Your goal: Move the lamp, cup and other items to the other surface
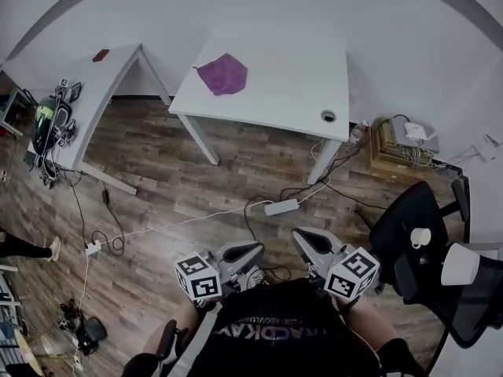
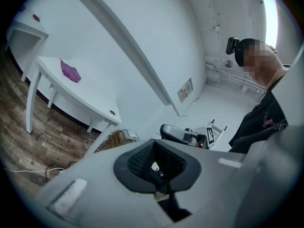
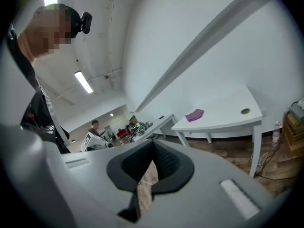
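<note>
cup [image 1: 421,237] and lamp [image 1: 461,264] sit on the chair [image 1: 409,210]; our left tongs [image 1: 248,251] and right tongs [image 1: 305,239] are clenched, empty; next we likely open one toward the cup.

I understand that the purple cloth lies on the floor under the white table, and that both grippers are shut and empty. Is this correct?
Not quite: the purple cloth lies on top of the white table, not beneath it, as the head view shows. The left gripper and the right gripper are indeed shut and empty.
</note>
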Available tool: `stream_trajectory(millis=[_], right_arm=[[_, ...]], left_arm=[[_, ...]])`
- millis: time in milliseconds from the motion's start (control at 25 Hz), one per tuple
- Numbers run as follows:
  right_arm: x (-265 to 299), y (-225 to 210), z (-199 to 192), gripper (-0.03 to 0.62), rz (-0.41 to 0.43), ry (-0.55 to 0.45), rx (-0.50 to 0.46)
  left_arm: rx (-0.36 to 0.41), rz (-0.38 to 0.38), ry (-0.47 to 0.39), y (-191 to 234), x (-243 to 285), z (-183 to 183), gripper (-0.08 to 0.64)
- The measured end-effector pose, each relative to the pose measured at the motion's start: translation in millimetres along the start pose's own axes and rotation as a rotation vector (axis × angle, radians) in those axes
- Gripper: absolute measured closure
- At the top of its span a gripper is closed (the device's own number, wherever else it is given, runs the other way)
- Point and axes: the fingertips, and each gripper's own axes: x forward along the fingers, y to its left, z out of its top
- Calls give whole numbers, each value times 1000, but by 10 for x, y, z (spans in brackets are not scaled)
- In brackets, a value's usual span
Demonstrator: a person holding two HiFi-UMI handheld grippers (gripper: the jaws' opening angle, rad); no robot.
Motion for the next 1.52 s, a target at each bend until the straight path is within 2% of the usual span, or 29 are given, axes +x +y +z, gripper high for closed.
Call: stream_trajectory(millis=[160,360,560,1000,1520], right_arm=[[288,414,-191,588,91,35,-28],[530,604,-464,588,140,111,-44],[572,710,-387,588,131,96,-49],[690,711,-552,588,106,142,-47],[583,655,-532,588,75,119,-36]], left_arm=[[16,40,-22,59,-302,21,558],[17,49,-51,165,-532,61,558],[17,41,-82,175,-641,80,558],[-34,39,-85,339,-727,38,558],[-23,7,-60,290,-617,-11,558]])
